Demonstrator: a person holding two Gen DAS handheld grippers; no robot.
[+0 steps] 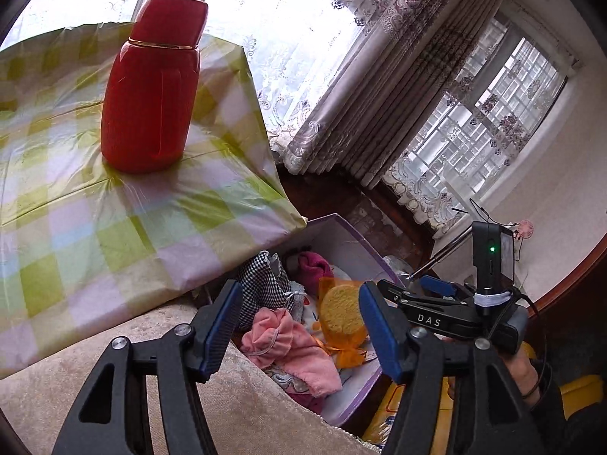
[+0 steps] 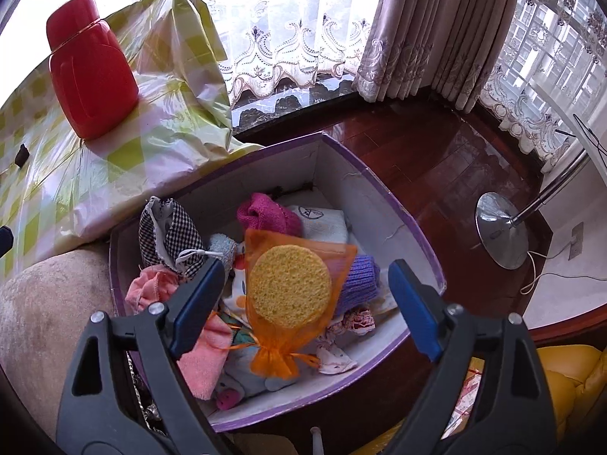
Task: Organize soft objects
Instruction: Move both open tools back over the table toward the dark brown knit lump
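Hovering above the box, the right hand-held gripper [image 2: 303,305] stood with its jaws wide, blue ribbed pads on black plastic arms, nothing pinched between them. Directly beneath lay a sheer orange organza pouch [image 2: 299,303], tied at the neck with ribbon, holding a round, porous yellow sponge [image 2: 290,284]. The pouch rested on top of the pile, touching neither pad.

The left hand-held gripper [image 1: 299,326] was likewise spread and empty, pads clear of the cloth below; past it the right tool showed in a person's hand [image 1: 519,364].

The box [image 2: 379,197] was card, white inside with a purple rim, sitting on dark glossy wood floor. Inside: a black-and-white checked drawstring bag [image 2: 167,235], a pink terry cloth [image 2: 206,356], a magenta towel [image 2: 269,212], a purple ribbed knit [image 2: 358,280], printed cottons.

Beside the box rose a counter [image 2: 68,174] under slick green-checked plastic sheeting, carrying a squat red bottle [image 2: 93,76] with a gold band. A beige plush surface [image 2: 41,303] lay near the box's left wall.
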